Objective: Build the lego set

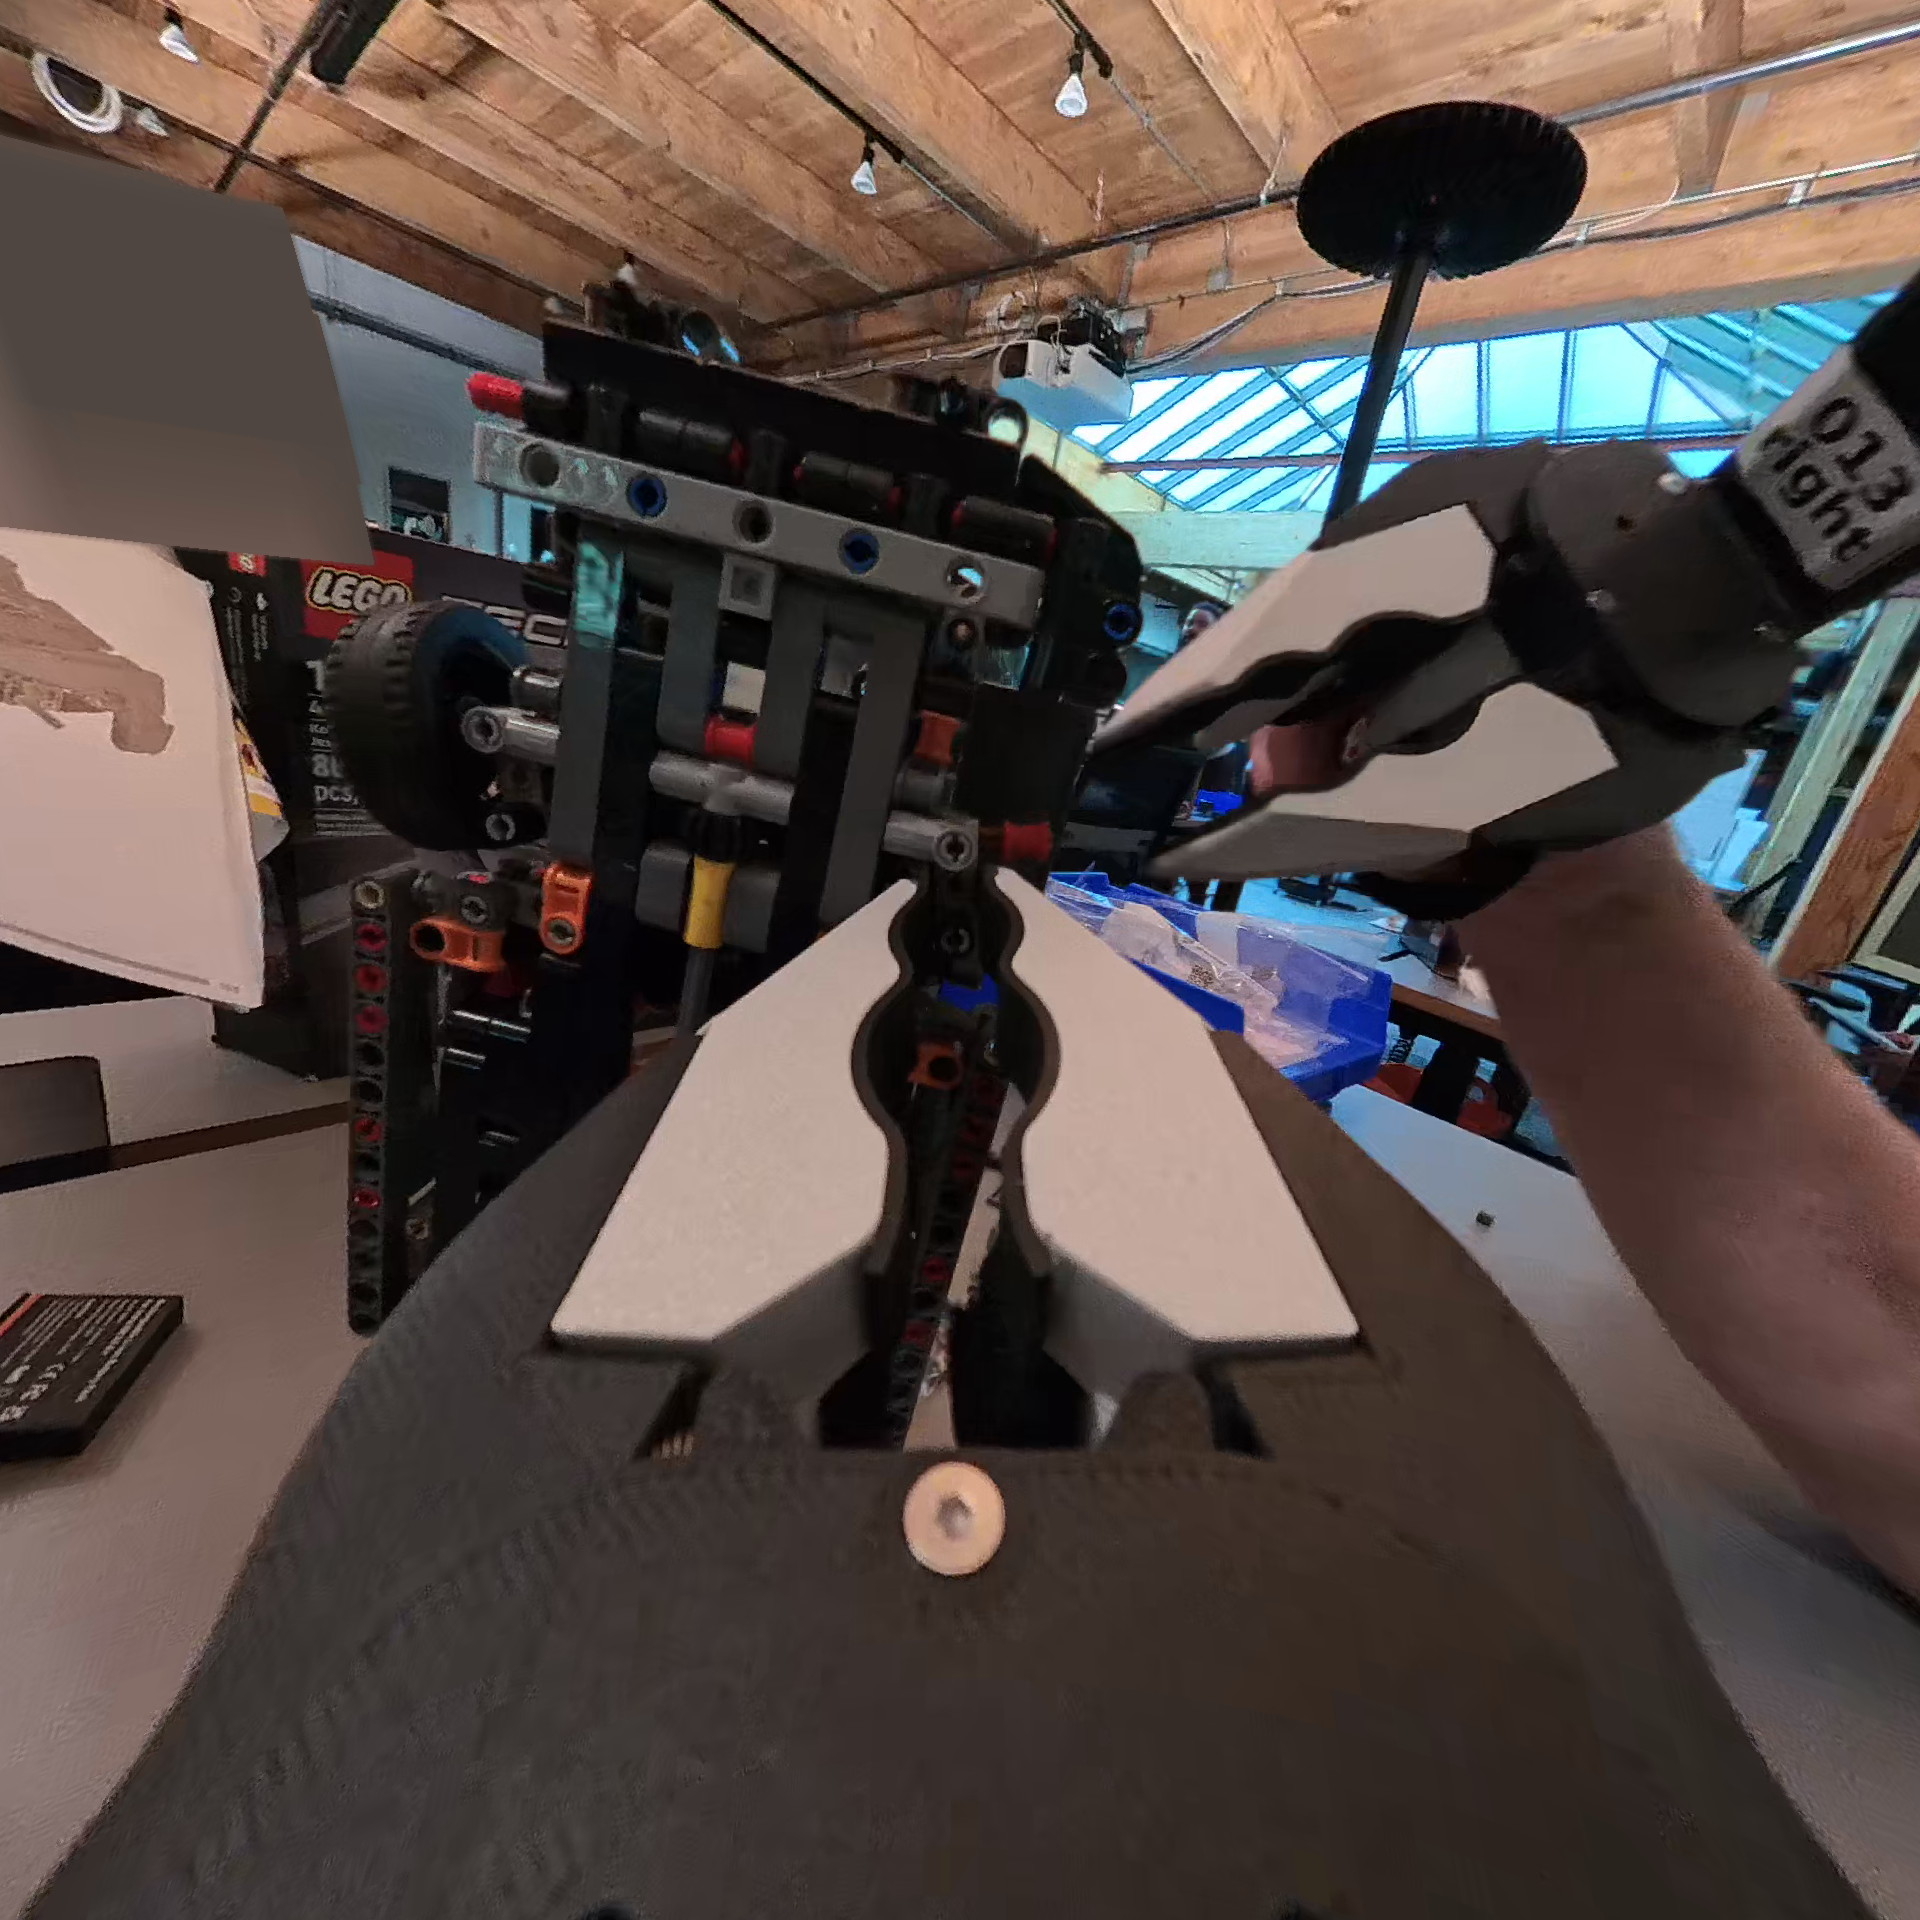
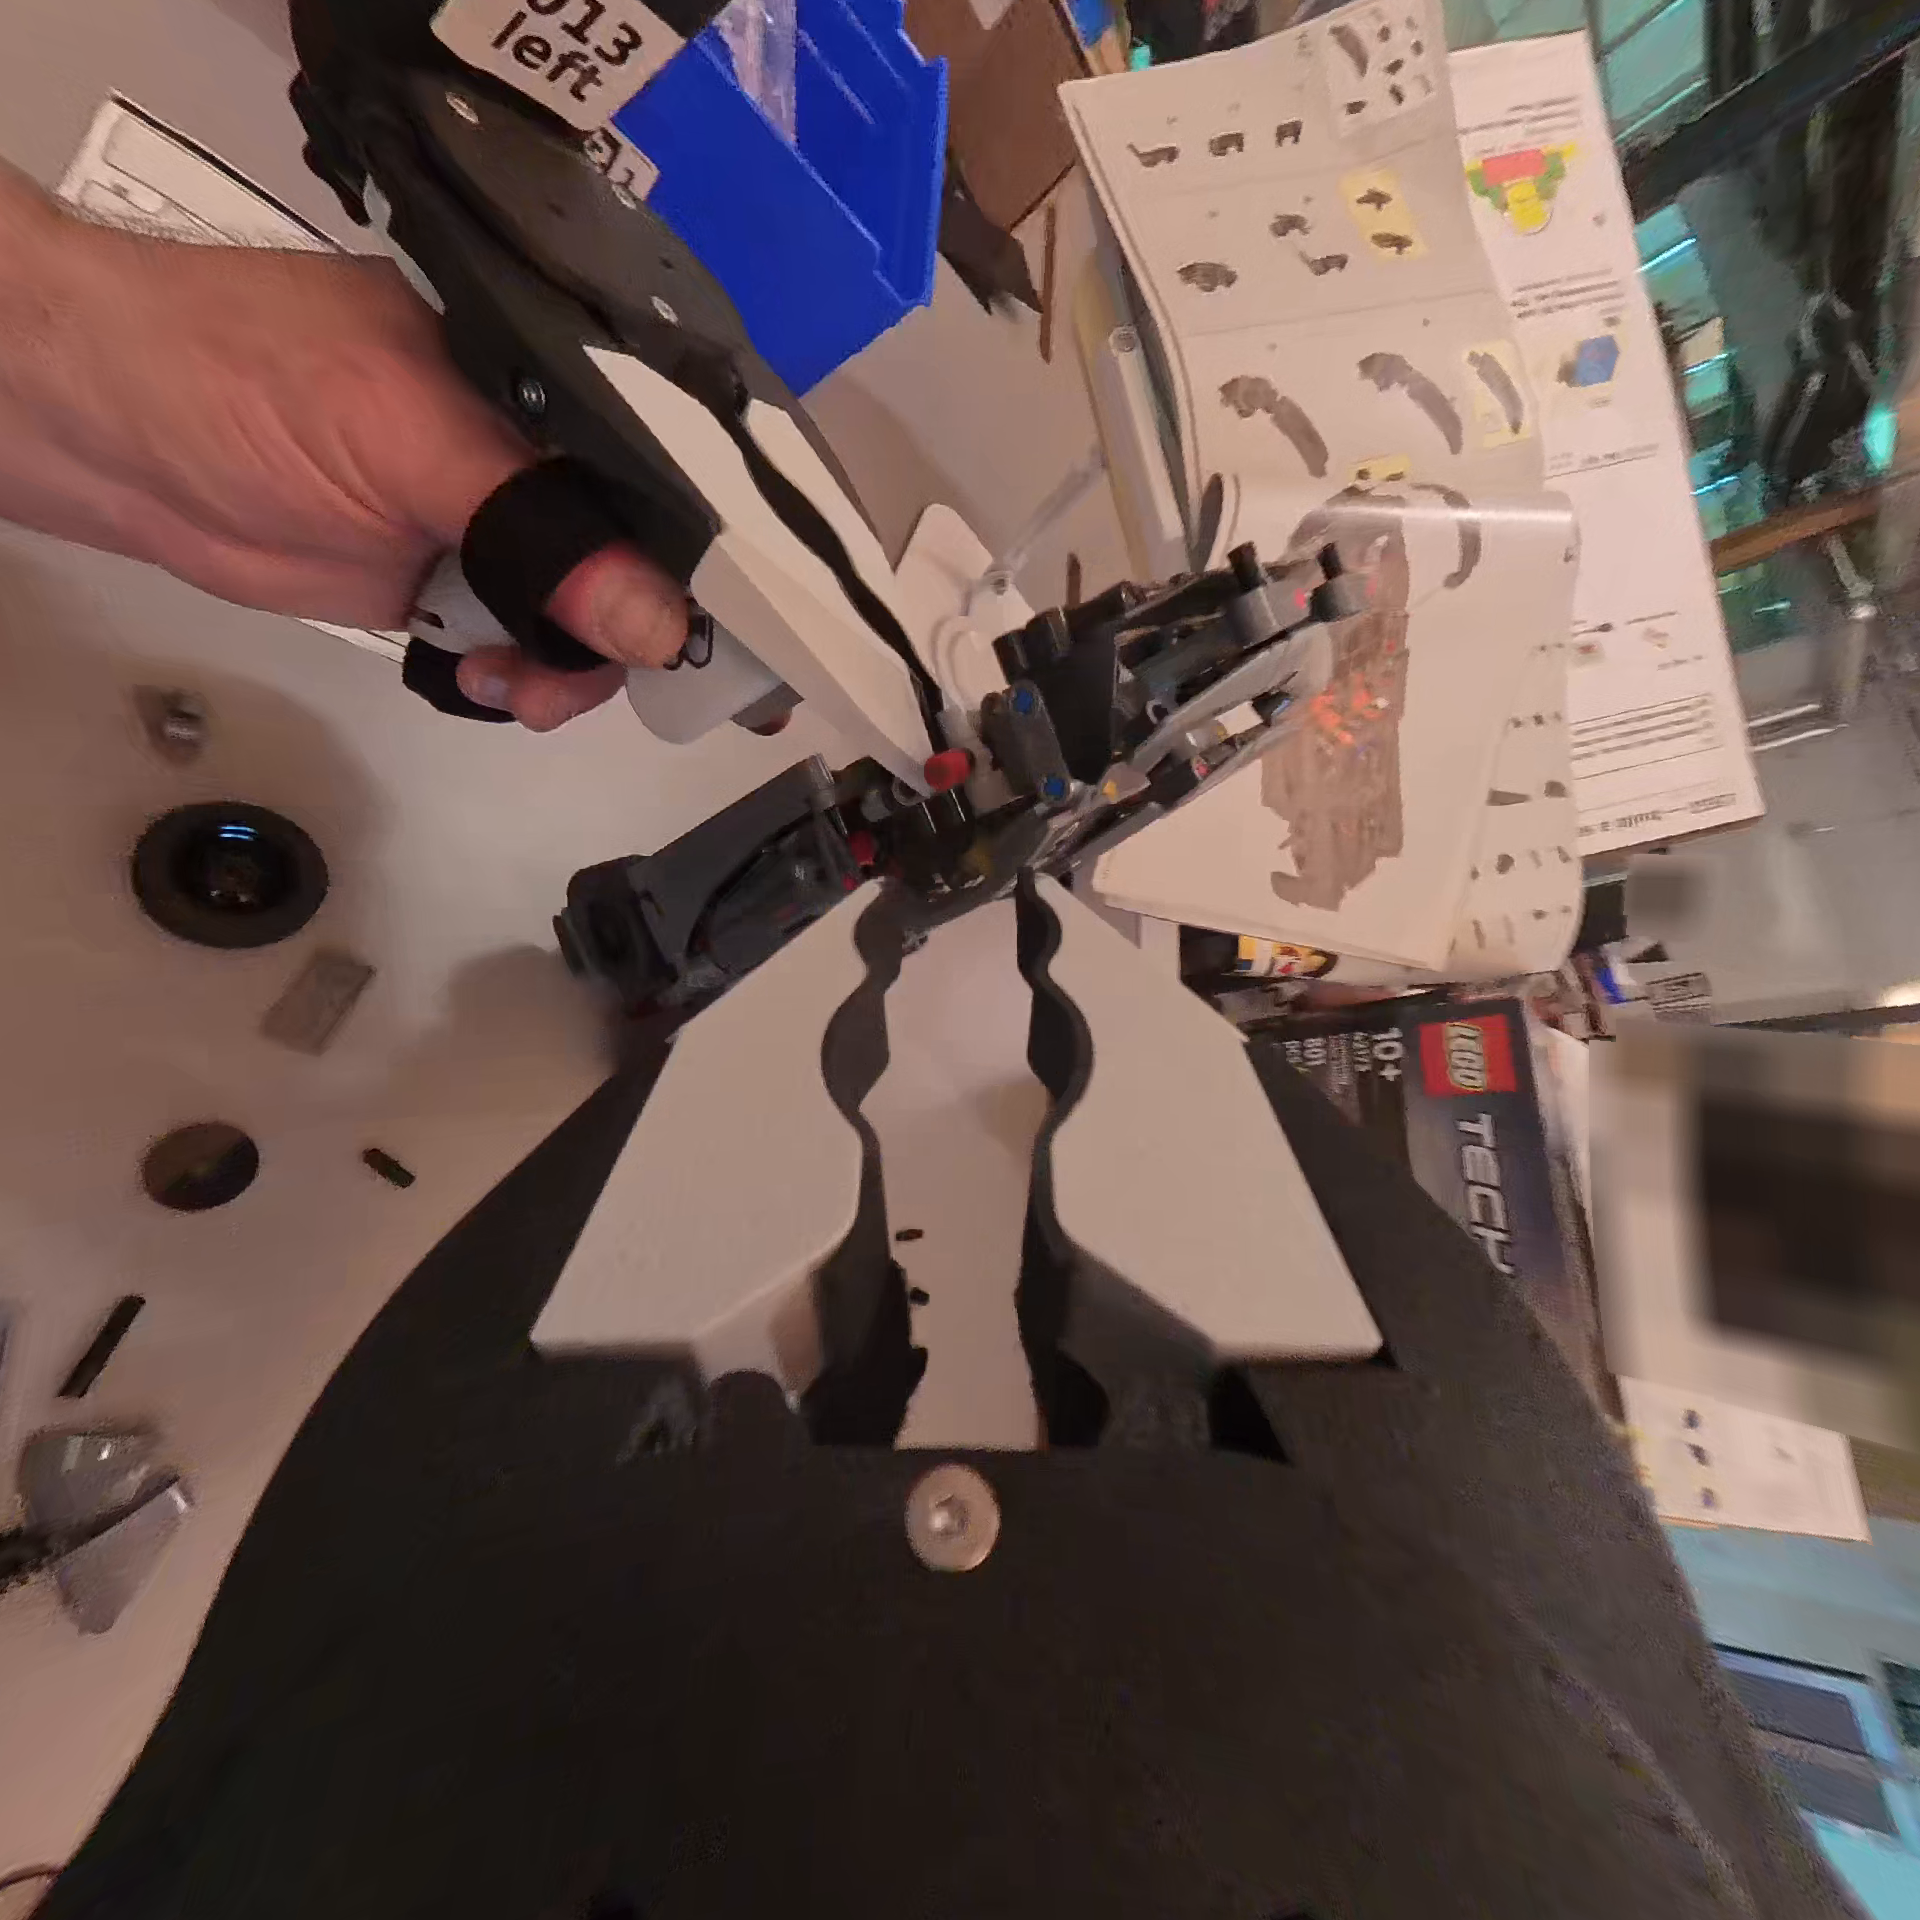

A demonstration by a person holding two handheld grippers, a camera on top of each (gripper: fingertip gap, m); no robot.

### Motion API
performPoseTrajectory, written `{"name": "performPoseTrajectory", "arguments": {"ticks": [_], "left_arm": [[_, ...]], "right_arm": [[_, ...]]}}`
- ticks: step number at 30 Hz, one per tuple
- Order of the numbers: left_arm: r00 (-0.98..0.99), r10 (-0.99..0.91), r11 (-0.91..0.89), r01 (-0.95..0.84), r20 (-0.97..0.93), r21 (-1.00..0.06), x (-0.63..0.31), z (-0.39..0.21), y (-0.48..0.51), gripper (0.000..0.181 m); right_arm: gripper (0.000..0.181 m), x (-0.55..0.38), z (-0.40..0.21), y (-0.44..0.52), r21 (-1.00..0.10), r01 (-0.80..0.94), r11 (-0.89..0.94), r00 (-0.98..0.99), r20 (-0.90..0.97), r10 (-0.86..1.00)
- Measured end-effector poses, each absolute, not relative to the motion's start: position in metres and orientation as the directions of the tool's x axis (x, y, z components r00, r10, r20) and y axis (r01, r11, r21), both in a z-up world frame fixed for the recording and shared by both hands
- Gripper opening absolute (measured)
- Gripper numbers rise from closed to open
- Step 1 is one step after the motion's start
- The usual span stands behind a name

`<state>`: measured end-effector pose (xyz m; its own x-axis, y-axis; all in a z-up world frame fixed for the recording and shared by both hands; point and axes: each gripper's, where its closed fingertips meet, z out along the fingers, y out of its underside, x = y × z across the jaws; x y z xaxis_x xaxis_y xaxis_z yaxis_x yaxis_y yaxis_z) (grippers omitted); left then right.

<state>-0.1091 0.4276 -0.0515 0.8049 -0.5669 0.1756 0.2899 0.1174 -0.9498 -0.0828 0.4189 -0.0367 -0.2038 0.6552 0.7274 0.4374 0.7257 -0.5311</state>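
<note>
A half-built black and grey lego model (image 1: 769,644) with one black wheel (image 1: 426,717) is held upright above the table. My left gripper (image 1: 956,904) is shut on a black studded beam at the model's lower end. In the right wrist view the left gripper (image 2: 925,748) comes in from the upper left, its tips closed on the model (image 2: 1039,748). My right gripper (image 2: 956,894) is open, its tips just short of the model's side. It also shows in the left wrist view (image 1: 1127,805) at the model's right edge, jaws apart, holding nothing that I can see.
On the table lie a loose wheel (image 2: 229,878), a grey plate (image 2: 317,997), a dark round piece (image 2: 197,1164), a black axle (image 2: 104,1345) and grey parts (image 2: 94,1507). A blue bin (image 2: 800,187), an open instruction booklet (image 2: 1351,312) and the set's box (image 2: 1455,1122) stand behind. Both grippers' tips are close together, under 4 cm apart.
</note>
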Motion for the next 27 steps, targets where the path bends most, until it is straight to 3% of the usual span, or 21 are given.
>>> {"name": "performPoseTrajectory", "arguments": {"ticks": [4,8,16,21,27], "left_arm": [[0.808,-0.573,0.127,0.251,0.136,-0.96,-0.108,-0.052,0.428,0.005],[0.819,-0.571,0.156,0.17,0.051,-0.973,-0.102,-0.054,0.426,0.005],[0.819,-0.57,0.208,0.066,-0.066,-0.976,-0.101,-0.056,0.423,0.005],[0.809,-0.575,0.223,0.009,-0.124,-0.975,-0.098,-0.058,0.422,0.005],[0.804,-0.577,0.241,0.001,-0.143,-0.97,-0.094,-0.059,0.421,0.006]], "right_arm": [[0.026,-0.077,-0.04,0.402,-0.461,0.457,0.761,-0.238,0.761,0.604],[0.051,-0.088,-0.05,0.399,-0.412,0.485,0.771,-0.235,0.788,0.569],[0.045,-0.102,-0.066,0.405,-0.329,0.516,0.791,-0.207,0.848,0.488],[0.046,-0.096,-0.067,0.406,-0.335,0.535,0.776,-0.188,0.848,0.496],[0.034,-0.096,-0.063,0.401,-0.347,0.549,0.76,-0.144,0.857,0.495]]}}
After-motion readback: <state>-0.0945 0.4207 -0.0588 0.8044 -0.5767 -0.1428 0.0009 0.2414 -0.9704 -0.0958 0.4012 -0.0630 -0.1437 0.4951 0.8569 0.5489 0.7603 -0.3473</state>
